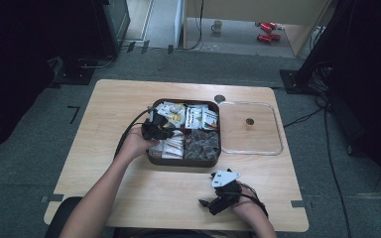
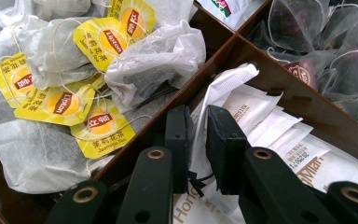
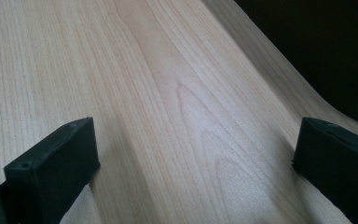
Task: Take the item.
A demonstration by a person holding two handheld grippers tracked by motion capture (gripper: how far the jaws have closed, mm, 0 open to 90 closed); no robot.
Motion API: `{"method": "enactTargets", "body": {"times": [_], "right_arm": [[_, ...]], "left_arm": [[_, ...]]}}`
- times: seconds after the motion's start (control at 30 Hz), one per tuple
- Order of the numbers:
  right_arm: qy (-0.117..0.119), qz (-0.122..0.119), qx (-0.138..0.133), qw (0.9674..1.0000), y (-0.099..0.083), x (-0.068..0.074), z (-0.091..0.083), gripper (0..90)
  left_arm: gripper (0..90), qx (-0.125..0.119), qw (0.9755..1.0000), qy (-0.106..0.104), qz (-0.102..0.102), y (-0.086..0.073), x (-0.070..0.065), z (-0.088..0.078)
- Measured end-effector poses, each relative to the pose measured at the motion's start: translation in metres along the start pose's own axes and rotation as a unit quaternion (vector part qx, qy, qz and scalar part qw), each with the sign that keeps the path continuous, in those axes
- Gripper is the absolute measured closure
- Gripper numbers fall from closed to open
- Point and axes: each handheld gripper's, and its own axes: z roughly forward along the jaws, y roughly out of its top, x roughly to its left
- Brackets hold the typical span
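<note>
Sugar sachet (image 2: 223, 88), a long white paper stick, is pinched between the jaws of the left gripper (image 2: 198, 140) and stands up out of the near left compartment of the brown divided box (image 1: 184, 161). It looks partly raised but its lower end sits among the other white sachets (image 2: 279, 135), so I judge the pick as begun and the carrying and setting down as left to do.

Nearest the person, the right gripper (image 3: 191, 154) rests on the bare wooden table (image 1: 129, 188) with its jaws wide apart and nothing between them.

Beyond the pinched sachet, the flat packets beneath carry brown print that reads in part "Hon" and "Man"; the rest is cut off. In the far left compartment lie tea bags (image 2: 154, 60) with yellow tags (image 2: 102, 39) marked "Lipton" and "Jasmine Tea" plus Chinese characters. Across the divider, the mesh pyramid bags (image 2: 317, 32) hold dark tea, one with a maroon tag too small to read.

Farther right on the table sits the clear lid (image 1: 250, 129), off the box.
</note>
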Motion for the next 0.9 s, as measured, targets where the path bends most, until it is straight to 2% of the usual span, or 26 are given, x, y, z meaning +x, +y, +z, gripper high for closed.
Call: {"method": "enactTargets", "body": {"times": [0.1, 0.2, 0.43, 0.6, 0.9], "right_arm": [[0.0, 0.0, 0.0, 1.0, 0.0, 0.0, 0.0, 0.0], [0.0, 0.0, 0.0, 1.0, 0.0, 0.0, 0.0, 0.0], [0.0, 0.0, 0.0, 1.0, 0.0, 0.0, 0.0, 0.0], [0.0, 0.0, 0.001, 1.0, 0.0, 0.0, 0.0, 0.0], [0.0, -0.001, 0.001, 1.0, 0.0, 0.0, 0.0, 0.0]], "left_arm": [[83.6, 0.001, 0.9999, 0.01, 0.01, 0.0, -0.002, 0.0], [86.0, 0.001, 0.9998, 0.012, 0.016, 0.0, -0.003, 0.0], [89.1, -0.005, 1.0, -0.002, 0.004, 0.0, 0.0, -0.005], [89.4, -0.01, 0.9999, -0.003, 0.006, 0.0, -0.001, -0.01], [89.4, -0.028, 0.9995, -0.01, -0.006, 0.0, 0.0, -0.024]]}}
